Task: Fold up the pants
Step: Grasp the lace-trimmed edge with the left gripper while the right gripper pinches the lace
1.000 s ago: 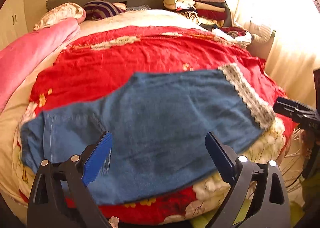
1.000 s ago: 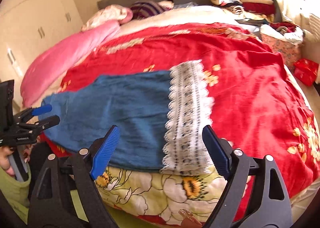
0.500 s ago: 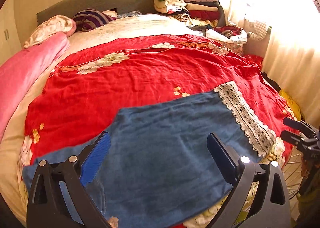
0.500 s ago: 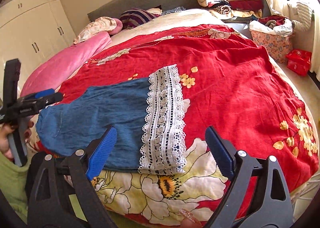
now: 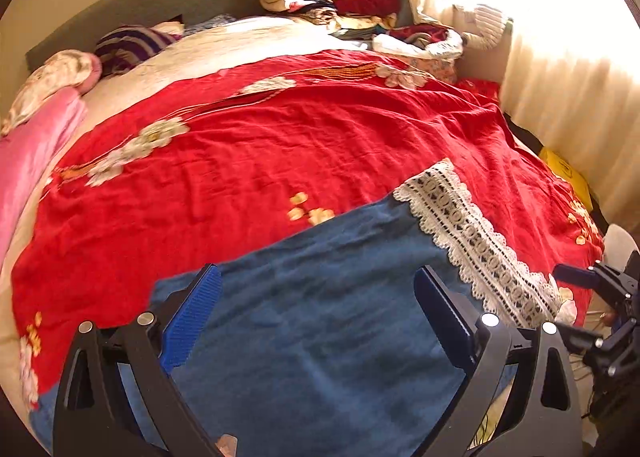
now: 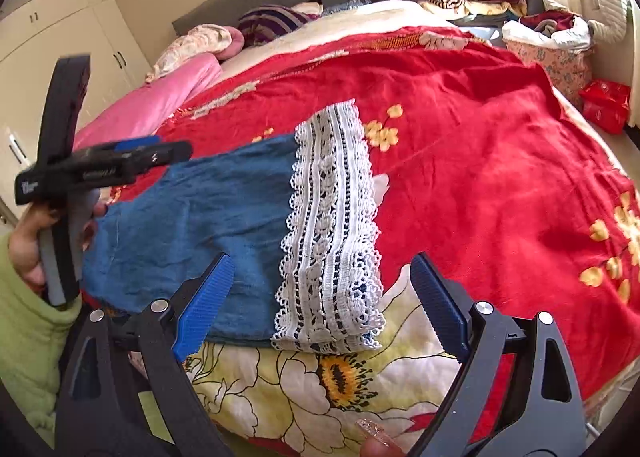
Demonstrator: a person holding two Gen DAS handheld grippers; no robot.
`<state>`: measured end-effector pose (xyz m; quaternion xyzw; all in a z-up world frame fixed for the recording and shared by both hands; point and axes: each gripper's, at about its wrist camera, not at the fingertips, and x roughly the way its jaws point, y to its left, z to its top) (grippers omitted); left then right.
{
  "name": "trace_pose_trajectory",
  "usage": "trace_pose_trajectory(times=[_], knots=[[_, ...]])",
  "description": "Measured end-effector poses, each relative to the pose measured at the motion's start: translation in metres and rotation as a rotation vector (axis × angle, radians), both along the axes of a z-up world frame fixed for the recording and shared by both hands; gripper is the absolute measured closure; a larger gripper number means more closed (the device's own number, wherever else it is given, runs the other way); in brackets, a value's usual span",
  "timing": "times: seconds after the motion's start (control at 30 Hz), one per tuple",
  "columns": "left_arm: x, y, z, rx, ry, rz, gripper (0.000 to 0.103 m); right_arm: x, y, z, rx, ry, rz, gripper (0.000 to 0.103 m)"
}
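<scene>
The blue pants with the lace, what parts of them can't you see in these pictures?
- Left wrist view: the near end of the blue pants is cut off by the bottom edge and hidden behind the open left gripper.
- Right wrist view: the pants' left end sits behind the left gripper and the hand holding it.
- Both views: no waistband or separate legs can be made out, so how far folding has gone is unclear.

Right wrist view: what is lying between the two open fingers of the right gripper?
The white lace hem of the blue pants, resting on the floral quilt.
</scene>
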<state>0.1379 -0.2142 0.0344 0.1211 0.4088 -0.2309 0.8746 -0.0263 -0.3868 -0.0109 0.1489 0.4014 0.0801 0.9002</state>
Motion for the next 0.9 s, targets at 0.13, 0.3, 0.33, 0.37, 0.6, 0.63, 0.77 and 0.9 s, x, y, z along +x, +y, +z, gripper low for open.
trace_pose_trajectory(times=[0.13,0.3,0.33,0.37,0.6,0.63,0.77,0.9], knots=[[0.013,-0.021,-0.006,0.017,0.004,-0.060,0.007,0.005,0.000,-0.006,0.006,0.012,-0.001,0.019],[0.038,-0.041,-0.019,0.020,0.044,-0.100,0.007,0.009,-0.005,-0.010,0.020,0.021,-0.019,0.019],[0.043,-0.044,-0.022,0.027,0.050,-0.106,0.007,0.009,-0.005,-0.011,0.024,0.024,-0.018,0.019],[0.047,-0.045,-0.025,0.032,0.056,-0.111,0.007,0.010,-0.005,-0.012,0.027,0.026,-0.017,0.019],[0.062,-0.057,-0.052,0.047,0.115,-0.198,0.014,0.018,0.001,-0.023,0.049,0.054,0.008,0.019],[0.062,-0.059,-0.055,0.044,0.121,-0.210,0.017,0.020,0.002,-0.024,0.050,0.056,0.011,0.019],[0.067,-0.064,-0.064,0.000,0.164,-0.227,0.030,0.024,0.002,-0.028,0.056,0.074,0.011,0.019],[0.063,-0.069,-0.070,-0.036,0.197,-0.264,0.051,0.029,0.009,-0.031,0.058,0.090,0.030,0.019]])
